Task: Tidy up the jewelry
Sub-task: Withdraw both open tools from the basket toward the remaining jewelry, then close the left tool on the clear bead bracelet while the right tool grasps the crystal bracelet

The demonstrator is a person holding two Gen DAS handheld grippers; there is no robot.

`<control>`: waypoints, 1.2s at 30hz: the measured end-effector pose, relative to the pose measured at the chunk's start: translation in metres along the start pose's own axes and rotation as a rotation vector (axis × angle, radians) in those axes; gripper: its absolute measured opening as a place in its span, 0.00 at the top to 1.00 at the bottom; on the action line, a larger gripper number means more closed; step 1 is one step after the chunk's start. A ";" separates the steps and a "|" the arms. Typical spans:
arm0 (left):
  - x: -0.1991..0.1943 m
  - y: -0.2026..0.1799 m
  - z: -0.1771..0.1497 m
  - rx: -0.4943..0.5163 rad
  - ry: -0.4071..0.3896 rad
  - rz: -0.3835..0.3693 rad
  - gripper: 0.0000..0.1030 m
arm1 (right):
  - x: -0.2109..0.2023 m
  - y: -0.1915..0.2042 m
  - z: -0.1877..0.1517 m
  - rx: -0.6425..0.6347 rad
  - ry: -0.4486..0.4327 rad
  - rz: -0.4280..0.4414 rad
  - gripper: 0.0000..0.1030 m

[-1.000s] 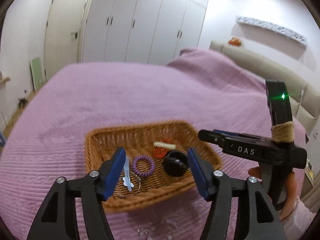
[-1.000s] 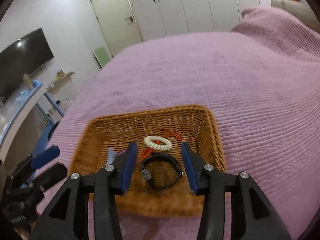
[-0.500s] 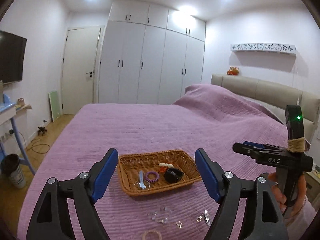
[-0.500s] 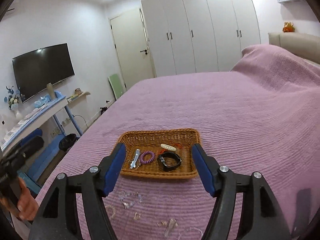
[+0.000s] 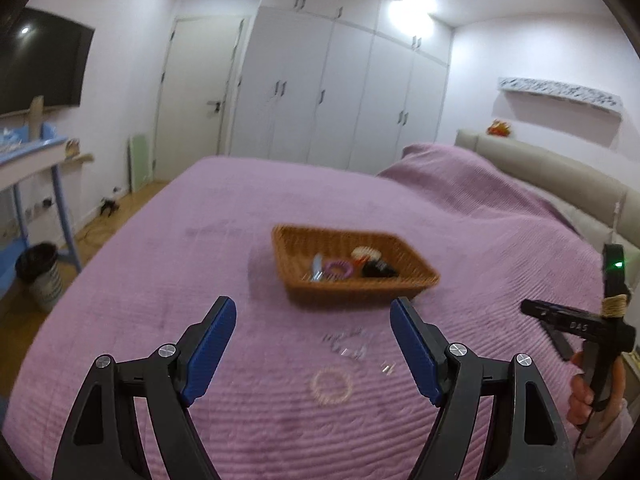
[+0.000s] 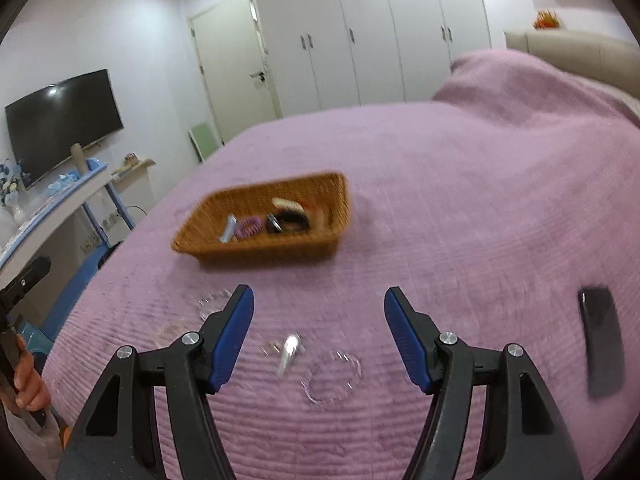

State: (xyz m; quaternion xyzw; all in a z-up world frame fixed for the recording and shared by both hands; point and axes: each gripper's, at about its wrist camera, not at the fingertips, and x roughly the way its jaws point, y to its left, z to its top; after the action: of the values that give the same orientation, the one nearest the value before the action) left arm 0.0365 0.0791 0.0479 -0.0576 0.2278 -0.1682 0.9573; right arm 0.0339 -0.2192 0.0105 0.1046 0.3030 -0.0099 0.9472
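A wicker basket (image 5: 360, 294) (image 6: 260, 251) sits mid-bed. Inside lie a purple coil band (image 5: 338, 269) (image 6: 249, 227), a black band (image 5: 378, 270) (image 6: 290, 220), a white bead bracelet (image 6: 286, 203) and a silver clip (image 5: 317, 270). Loose on the cover nearer me are a pale bead bracelet (image 5: 331, 385), clear pieces (image 5: 346, 344), a silver hair clip (image 6: 288, 350) and a clear bracelet (image 6: 332, 376). My left gripper (image 5: 313, 305) and my right gripper (image 6: 319, 293) both stand open with nothing between their fingers, short of the basket and above the loose pieces.
The purple bedcover (image 5: 200, 240) spreads wide around the basket. A dark phone (image 6: 602, 340) lies at the right. A blue desk (image 5: 36, 160) and a bin (image 5: 40, 276) stand left of the bed. White wardrobes (image 5: 340, 100) fill the far wall.
Both grippers drew back from inside the basket to the near side of the bed, and their jaws widened. The loose pieces on the cover came into view.
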 end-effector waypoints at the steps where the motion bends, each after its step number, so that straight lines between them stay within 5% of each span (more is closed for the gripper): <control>1: 0.006 0.003 -0.007 -0.007 0.016 0.011 0.22 | 0.006 -0.004 -0.006 0.002 0.012 -0.013 0.32; 16: 0.098 0.000 -0.062 0.031 0.243 0.069 0.22 | 0.068 -0.017 -0.062 -0.031 0.133 -0.086 0.41; 26: 0.110 -0.006 -0.073 0.020 0.307 0.005 0.23 | 0.078 -0.019 -0.073 -0.029 0.192 -0.073 0.52; 30: 0.124 -0.009 -0.077 0.032 0.371 0.011 0.42 | 0.085 -0.012 -0.074 -0.060 0.208 -0.106 0.58; 35: 0.135 -0.010 -0.080 0.025 0.418 -0.016 0.49 | 0.093 0.003 -0.073 -0.129 0.218 -0.155 0.66; 36: 0.136 -0.011 -0.081 0.023 0.423 -0.015 0.58 | 0.094 0.006 -0.073 -0.144 0.217 -0.161 0.67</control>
State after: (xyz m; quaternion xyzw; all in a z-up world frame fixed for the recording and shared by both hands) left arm 0.1110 0.0189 -0.0786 -0.0118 0.4212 -0.1862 0.8876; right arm 0.0689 -0.1939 -0.1007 0.0123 0.4111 -0.0528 0.9100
